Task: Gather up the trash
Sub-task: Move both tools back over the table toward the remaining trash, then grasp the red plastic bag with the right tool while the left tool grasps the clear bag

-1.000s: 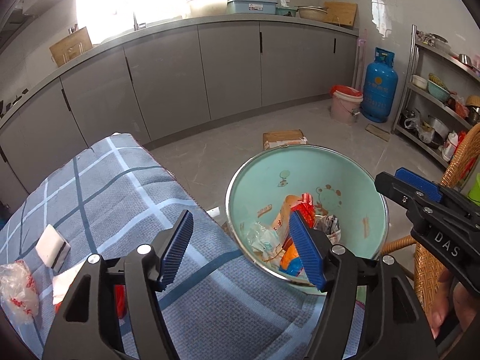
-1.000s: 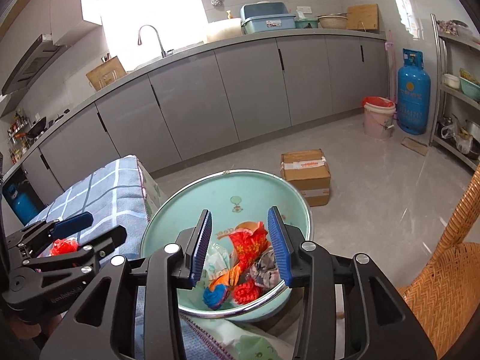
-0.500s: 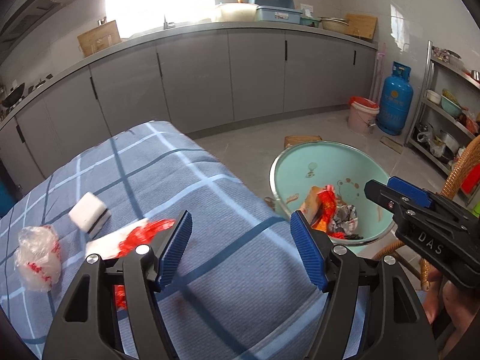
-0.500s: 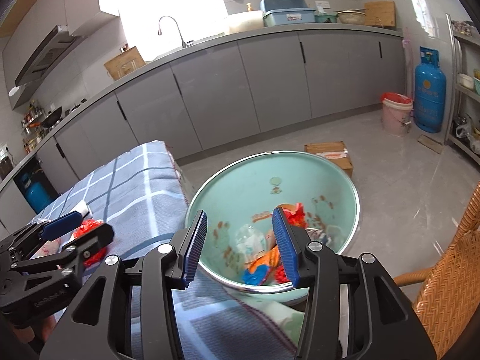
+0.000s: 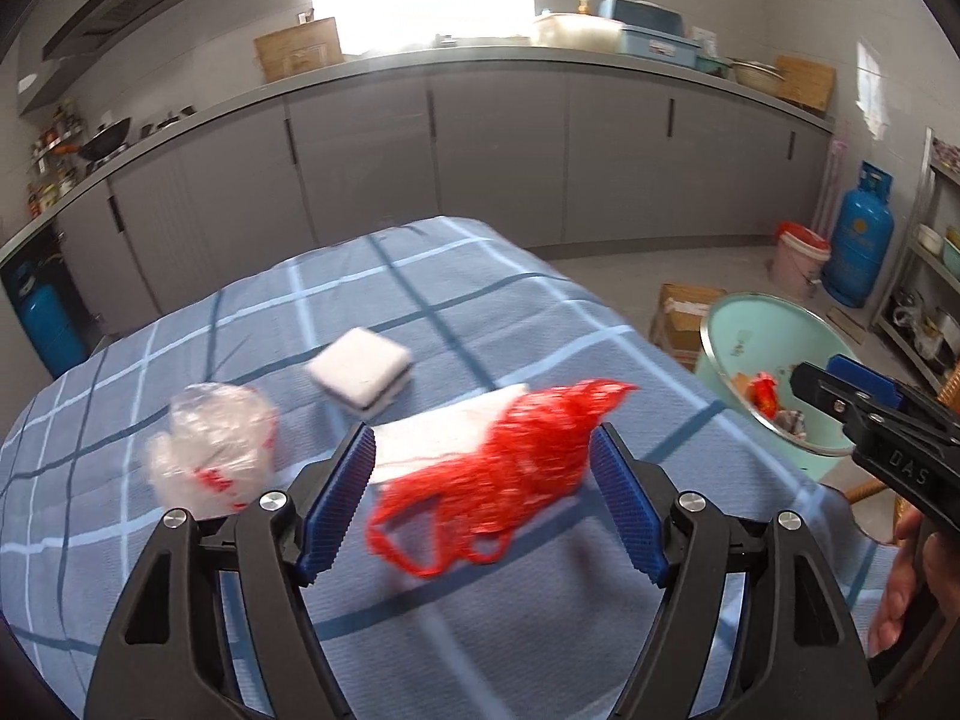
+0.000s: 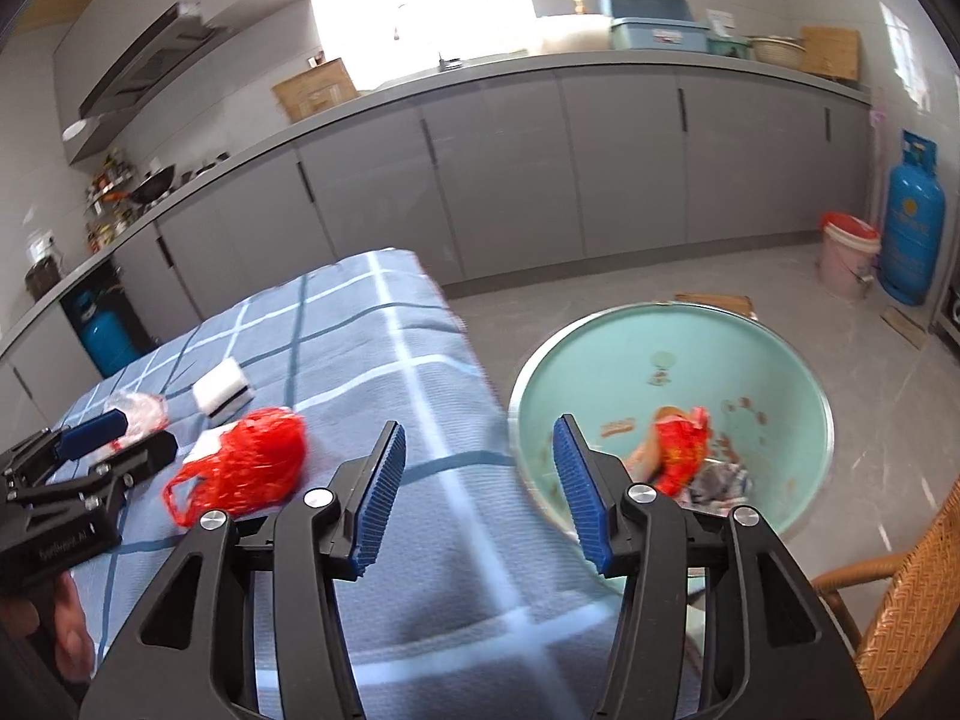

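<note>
A red mesh bag (image 5: 510,462) lies on the blue checked cloth (image 5: 480,312), on a white sheet (image 5: 432,438). My left gripper (image 5: 483,498) is open and hovers just over the bag, one finger on each side. A white sponge (image 5: 360,369) and a crumpled clear plastic bag (image 5: 210,450) lie to the left. My right gripper (image 6: 474,492) is open and empty, above the cloth's edge next to the green basin (image 6: 780,372) that holds trash. The red mesh bag also shows in the right wrist view (image 6: 252,468).
Grey kitchen cabinets (image 5: 492,156) run along the back. A cardboard box (image 5: 678,312), a pink bucket (image 5: 801,258) and a blue gas cylinder (image 5: 858,234) stand on the floor. A wicker chair (image 6: 900,618) stands at the right.
Both grippers have swung left, from over the basin to over the cloth. My left gripper has come up to the red mesh bag. Both have stayed open.
</note>
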Demonstrator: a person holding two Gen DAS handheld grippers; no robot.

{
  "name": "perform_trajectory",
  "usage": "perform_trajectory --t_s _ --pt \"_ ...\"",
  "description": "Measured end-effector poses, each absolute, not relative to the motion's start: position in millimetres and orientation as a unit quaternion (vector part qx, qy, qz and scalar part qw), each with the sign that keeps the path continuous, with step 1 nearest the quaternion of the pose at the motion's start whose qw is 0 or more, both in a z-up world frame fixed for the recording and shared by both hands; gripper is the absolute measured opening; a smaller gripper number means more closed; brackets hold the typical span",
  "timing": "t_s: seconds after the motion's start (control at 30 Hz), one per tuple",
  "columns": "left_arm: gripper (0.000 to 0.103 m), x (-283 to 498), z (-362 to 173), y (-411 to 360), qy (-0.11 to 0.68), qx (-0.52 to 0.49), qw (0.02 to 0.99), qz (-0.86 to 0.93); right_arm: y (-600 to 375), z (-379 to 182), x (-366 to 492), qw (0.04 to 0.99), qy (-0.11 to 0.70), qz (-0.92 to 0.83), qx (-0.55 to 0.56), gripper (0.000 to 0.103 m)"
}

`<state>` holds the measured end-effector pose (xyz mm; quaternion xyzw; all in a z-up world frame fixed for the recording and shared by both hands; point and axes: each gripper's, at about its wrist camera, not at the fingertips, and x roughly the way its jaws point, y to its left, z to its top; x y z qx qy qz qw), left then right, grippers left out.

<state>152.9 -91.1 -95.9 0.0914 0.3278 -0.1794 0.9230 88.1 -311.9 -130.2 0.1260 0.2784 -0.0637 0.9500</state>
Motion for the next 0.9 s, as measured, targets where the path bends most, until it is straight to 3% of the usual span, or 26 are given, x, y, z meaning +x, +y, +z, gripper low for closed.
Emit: perform_trajectory --t_s 0.5,0.63,0.73,0.9 --pt "0.098 192.9 -90.1 24.5 0.334 0.034 0.94 -0.065 -235.7 -124.6 129.5 0.952 0.296 0.005 0.074 0.076" --pt "0.098 206.4 -96.1 37.2 0.344 0.041 0.937 -0.054 -219.5 -126.9 142.4 0.949 0.307 0.02 0.066 0.078" --pt "0.098 216.3 -102.7 42.9 0.349 0.044 0.935 -0.049 -209.3 -132.4 153.0 0.946 0.317 0.021 0.06 0.087" --pt "0.098 233.9 -118.7 50.8 0.369 0.034 0.928 -0.042 -197.8 -142.1 165.8 0.941 0.334 0.026 0.054 0.087"
